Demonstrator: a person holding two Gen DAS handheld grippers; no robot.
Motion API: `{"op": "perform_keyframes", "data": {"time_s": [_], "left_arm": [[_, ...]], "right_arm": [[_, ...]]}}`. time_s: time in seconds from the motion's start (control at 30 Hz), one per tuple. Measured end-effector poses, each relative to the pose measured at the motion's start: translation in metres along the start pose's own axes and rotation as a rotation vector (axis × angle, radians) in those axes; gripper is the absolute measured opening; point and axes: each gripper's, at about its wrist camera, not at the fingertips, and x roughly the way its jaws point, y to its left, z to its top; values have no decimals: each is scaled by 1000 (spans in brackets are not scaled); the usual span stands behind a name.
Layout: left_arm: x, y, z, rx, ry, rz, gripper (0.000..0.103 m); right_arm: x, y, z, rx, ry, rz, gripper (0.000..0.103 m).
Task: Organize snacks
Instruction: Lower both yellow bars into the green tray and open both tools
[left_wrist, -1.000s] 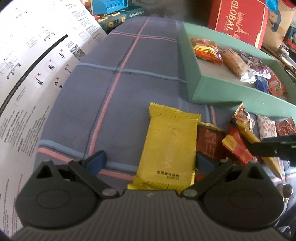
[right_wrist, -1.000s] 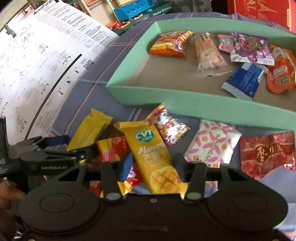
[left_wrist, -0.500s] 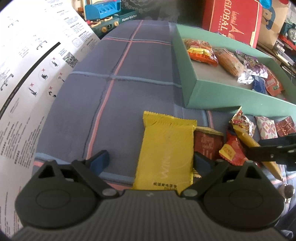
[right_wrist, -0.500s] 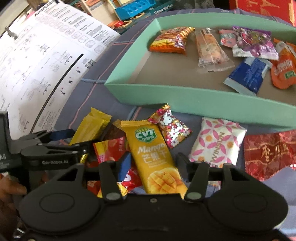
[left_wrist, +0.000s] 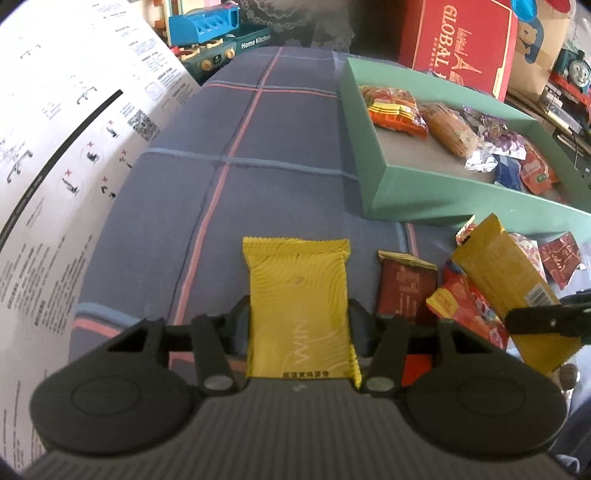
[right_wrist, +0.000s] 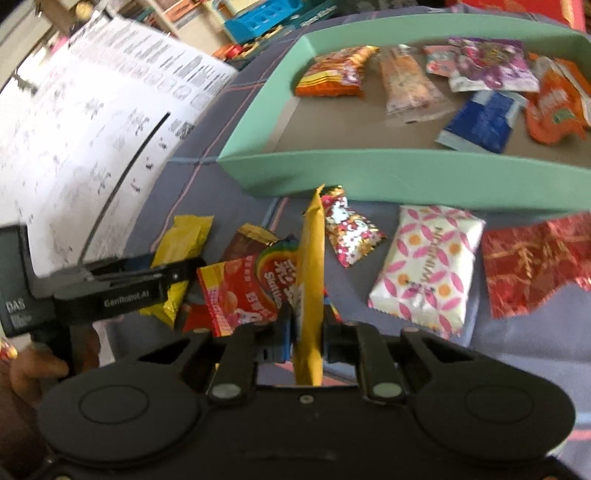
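Red foil packet (right_wrist: 535, 266), perhaps crumpled, cut off right.

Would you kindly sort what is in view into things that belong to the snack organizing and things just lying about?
Belonging to the job:
left tongs shut on yellow packet
right tongs shut on mango bar
green tray
pink-patterned packet
red foil packet

Just lying about:
instruction sheet
red gift box
toy kitchen set

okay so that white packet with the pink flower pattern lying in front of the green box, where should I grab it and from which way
Take the pink-flowered packet across its two long edges near the middle, coming straight down from above. It lies flat on the cloth with bare fabric along both long sides, so the jaws have room there. The green box wall crowds its far end.
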Motion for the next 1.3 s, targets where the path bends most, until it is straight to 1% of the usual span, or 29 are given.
{"op": "perform_keyframes", "data": {"time_s": [0.13,0.27,0.3,0.37,0.43,0.5,0.57,0.6,0.63,0.67,0.73,0.77,0.8,0.83,0.97,1.13,1.23,1.3], "left_arm": [[-8,1,-2,-23,-14,-1,51],[-19,-6,1,-10,-41,-15,50],[-20,-8,2,-3,-44,-17,50],[-21,-13,3,8,-44,-10,50],[-19,-14,2,6,-36,-11,50],[-17,-14,1,3,-26,-14,51],[-14,-14,-1,-2,-15,-14,51],[-12,-13,-1,-5,-11,-14,51],[-10,-13,-2,-8,-7,-14,51],[-9,-13,-2,-10,-6,-13,51],[-8,-11,-2,-13,-5,-15,51],[-7,-10,-2,-16,-4,-17,51],[-7,-9,-2,-20,-2,-19,51],[-7,-8,-1,-24,-1,-21,51],[-17,-10,3,-26,-36,-38,50],[-42,-13,20,-40,-101,-88,50],[-55,-23,39,-10,-151,-107,50],[-57,-31,56,-3,-174,-126,50]], "right_arm": [[-14,-2,-4,9,-35,-12,13],[-25,0,-4,10,-47,45,11],[-25,1,-5,5,-47,46,11],[-21,1,-5,-7,-39,16,11],[-15,0,-5,-18,-25,-35,11],[-13,2,-4,-32,-24,-39,12],[-9,6,0,-56,-11,-50,15],[-4,8,3,-67,0,-66,18],[1,10,6,-76,10,-78,24],[6,12,8,-77,15,-88,33],[13,12,12,-80,18,-113,33],[14,12,13,-79,11,-111,32],[14,13,14,-79,-3,-106,16],[14,13,15,-74,-9,-87,13],[6,18,16,-53,-27,-43,12],[-24,17,26,15,-79,69,12],[-46,16,42,26,-148,81,12],[-56,10,56,51,-188,74,12]]}}
